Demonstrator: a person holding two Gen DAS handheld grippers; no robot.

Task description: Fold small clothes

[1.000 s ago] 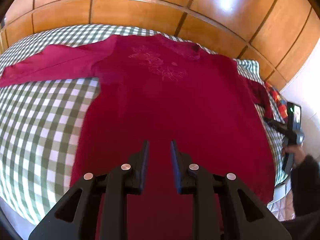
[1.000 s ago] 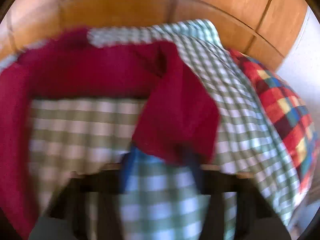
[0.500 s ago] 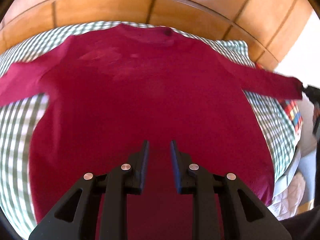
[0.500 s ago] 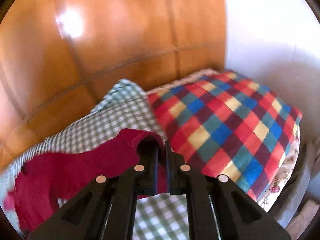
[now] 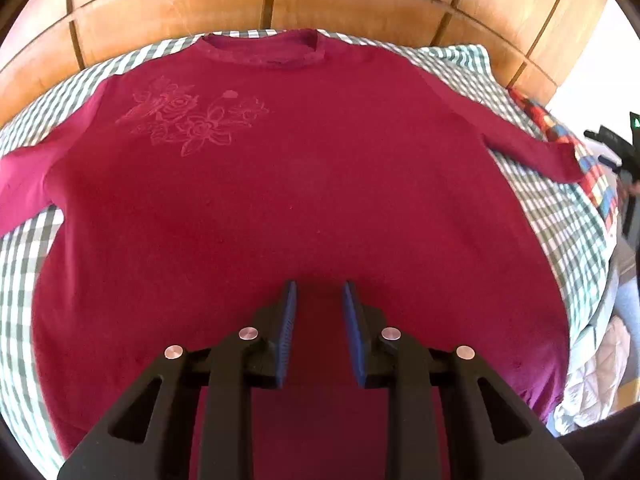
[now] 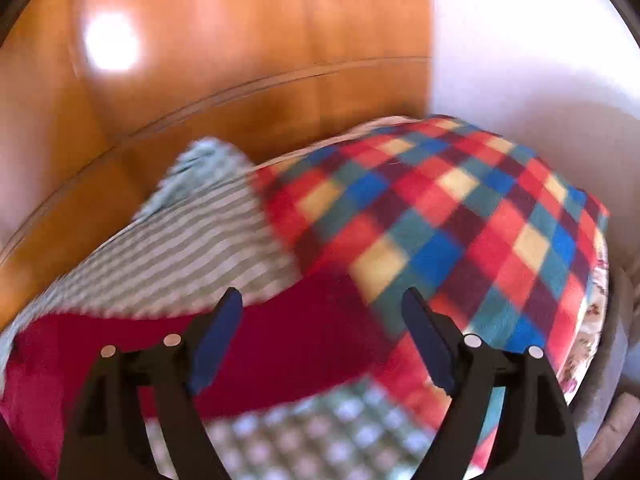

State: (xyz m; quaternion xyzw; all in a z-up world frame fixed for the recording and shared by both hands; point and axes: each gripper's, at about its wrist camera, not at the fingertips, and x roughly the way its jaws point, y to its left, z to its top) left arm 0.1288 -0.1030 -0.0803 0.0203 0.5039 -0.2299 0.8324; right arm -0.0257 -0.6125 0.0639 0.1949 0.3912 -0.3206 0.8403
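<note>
So the dark red long-sleeved top with the faint flower print (image 5: 304,184) is lying flat and face up across the green-and-white checked bedspread (image 5: 24,264), filling the middle of the frame with its collar toward the wooden headboard (image 5: 168,4) at the top, which looks like the laying-out step before any fold. The left gripper (image 5: 319,296) hovers over the hem at bottom center, jaws slightly apart and holding nothing. The right gripper (image 6: 322,308) is spread wide and empty just above the sleeve end (image 6: 280,344), lower middle, beside the multicoloured plaid blanket (image 6: 460,232).
</note>
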